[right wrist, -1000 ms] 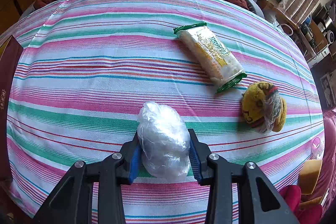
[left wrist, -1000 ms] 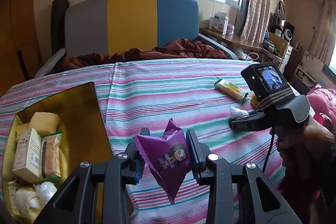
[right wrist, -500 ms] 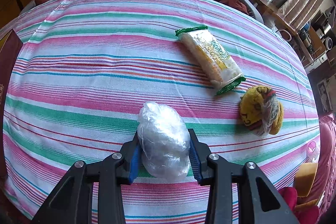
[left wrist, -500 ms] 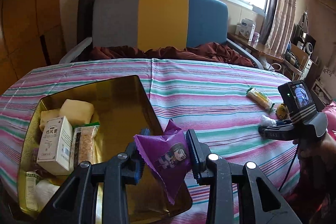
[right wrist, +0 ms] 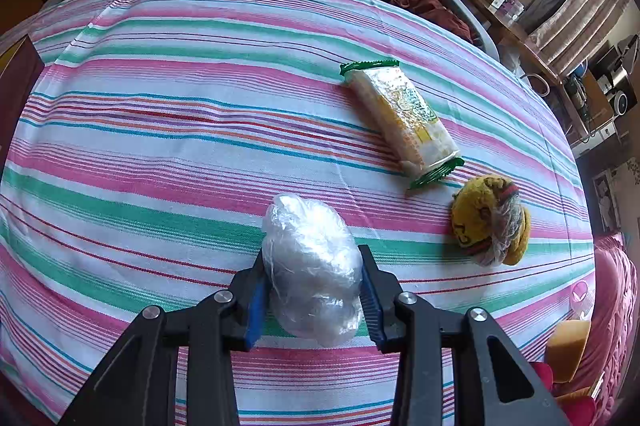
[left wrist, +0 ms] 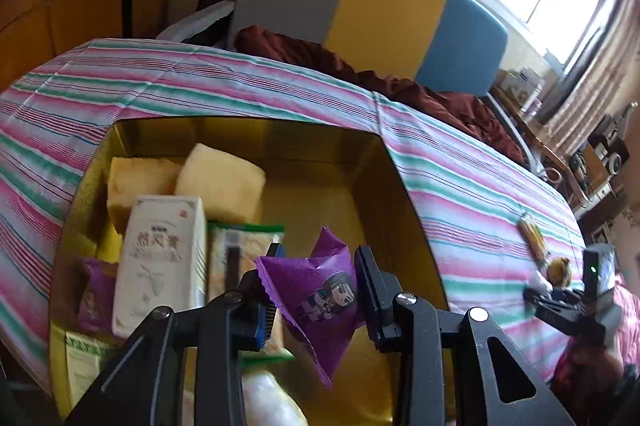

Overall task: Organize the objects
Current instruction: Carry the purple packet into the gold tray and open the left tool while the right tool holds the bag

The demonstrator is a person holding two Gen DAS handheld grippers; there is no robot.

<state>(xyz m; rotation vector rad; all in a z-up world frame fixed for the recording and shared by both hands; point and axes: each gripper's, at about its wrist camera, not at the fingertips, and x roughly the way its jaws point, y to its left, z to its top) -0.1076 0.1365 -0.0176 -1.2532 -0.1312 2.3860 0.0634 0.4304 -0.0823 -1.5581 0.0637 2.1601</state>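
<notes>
My left gripper (left wrist: 316,290) is shut on a purple snack packet (left wrist: 320,300) with a cartoon figure, held above the gold box (left wrist: 368,186). Inside the box lie a white carton (left wrist: 160,254), two yellow sponge cakes (left wrist: 220,182), a green-edged wafer pack (left wrist: 244,246) and another purple packet (left wrist: 96,294). My right gripper (right wrist: 314,288) is shut on a clear plastic-wrapped bundle (right wrist: 312,266) that rests on the striped cloth (right wrist: 160,146). Beyond it lie a green-edged wafer pack (right wrist: 404,122) and a yellow knitted ball (right wrist: 490,220). The right gripper (left wrist: 568,302) shows far right in the left wrist view.
The striped cloth covers a round table (left wrist: 460,178). Behind it stands a chair (left wrist: 372,10) with grey, yellow and blue panels and a maroon cloth (left wrist: 360,70). A yellow sponge (right wrist: 568,348) lies on pink fabric (right wrist: 616,290) at the right. Shelves and a window are further right.
My left gripper has swung left with the purple packet, from over the cloth to over the gold box, and rolled. The right gripper has stayed on the plastic bundle.
</notes>
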